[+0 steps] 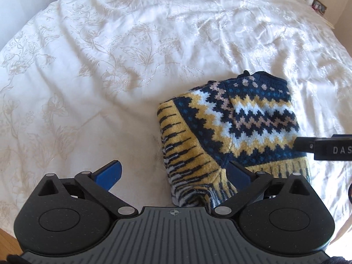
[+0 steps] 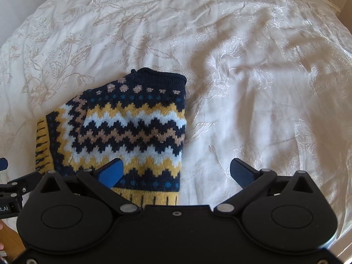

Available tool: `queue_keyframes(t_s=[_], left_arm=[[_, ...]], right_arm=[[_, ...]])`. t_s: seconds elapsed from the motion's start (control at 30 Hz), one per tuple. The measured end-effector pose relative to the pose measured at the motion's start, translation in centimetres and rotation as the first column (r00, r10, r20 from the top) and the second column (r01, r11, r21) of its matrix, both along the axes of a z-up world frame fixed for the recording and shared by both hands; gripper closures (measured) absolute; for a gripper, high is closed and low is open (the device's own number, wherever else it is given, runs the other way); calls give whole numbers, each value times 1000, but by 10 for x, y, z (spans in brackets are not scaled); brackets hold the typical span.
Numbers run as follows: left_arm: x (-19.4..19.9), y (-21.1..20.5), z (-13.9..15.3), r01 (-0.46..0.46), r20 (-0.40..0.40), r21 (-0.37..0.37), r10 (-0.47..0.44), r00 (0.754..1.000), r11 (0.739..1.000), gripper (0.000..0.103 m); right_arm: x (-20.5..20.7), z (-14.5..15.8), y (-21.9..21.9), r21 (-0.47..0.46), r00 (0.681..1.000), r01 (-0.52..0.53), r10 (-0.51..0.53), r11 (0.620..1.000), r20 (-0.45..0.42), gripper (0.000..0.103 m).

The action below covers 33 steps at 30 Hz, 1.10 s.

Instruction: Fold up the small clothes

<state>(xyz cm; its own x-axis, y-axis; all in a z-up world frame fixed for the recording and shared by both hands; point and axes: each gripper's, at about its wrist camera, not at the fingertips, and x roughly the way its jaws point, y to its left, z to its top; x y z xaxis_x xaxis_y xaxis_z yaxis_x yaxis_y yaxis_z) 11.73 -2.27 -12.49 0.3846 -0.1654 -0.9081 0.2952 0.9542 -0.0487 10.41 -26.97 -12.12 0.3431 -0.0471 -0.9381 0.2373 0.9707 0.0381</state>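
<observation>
A small knitted sweater (image 1: 233,129) with navy, yellow, light blue and tan zigzag bands lies folded on the white bedspread (image 1: 110,66). It also shows in the right wrist view (image 2: 129,129). My left gripper (image 1: 173,172) is open and empty, hovering over the sweater's near left corner with its striped sleeve. My right gripper (image 2: 176,172) is open and empty above the sweater's near right corner. The right gripper's body (image 1: 325,146) shows at the right edge of the left wrist view. The left gripper's body (image 2: 13,189) shows at the left edge of the right wrist view.
The embroidered bedspread (image 2: 253,77) covers the whole bed around the sweater. Small items stand on a side table (image 1: 316,4) at the far right. Wooden floor (image 1: 6,239) shows at the near left edge.
</observation>
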Motion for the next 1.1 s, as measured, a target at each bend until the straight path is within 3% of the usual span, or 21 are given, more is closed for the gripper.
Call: queue_keyframes(t_s=[0.13, 0.57, 0.8, 1.1], left_arm=[[-19, -4, 12, -6, -2, 40, 7, 1000, 999, 1], [-95, -23, 58, -72, 171, 155, 45, 984, 985, 2], [-121, -32, 71, -75, 176, 128, 52, 983, 989, 2], [-144, -38, 78, -92, 189, 140, 65, 980, 986, 2]], right_arm=[[-23, 16, 5, 7, 1000, -31, 31, 999, 1, 1], [-111, 62, 8, -16, 992, 7, -4, 1000, 126, 1], [-137, 78, 7, -39, 984, -14, 20, 999, 175, 1], [-154, 85, 6, -41, 990, 34, -28, 999, 140, 1]])
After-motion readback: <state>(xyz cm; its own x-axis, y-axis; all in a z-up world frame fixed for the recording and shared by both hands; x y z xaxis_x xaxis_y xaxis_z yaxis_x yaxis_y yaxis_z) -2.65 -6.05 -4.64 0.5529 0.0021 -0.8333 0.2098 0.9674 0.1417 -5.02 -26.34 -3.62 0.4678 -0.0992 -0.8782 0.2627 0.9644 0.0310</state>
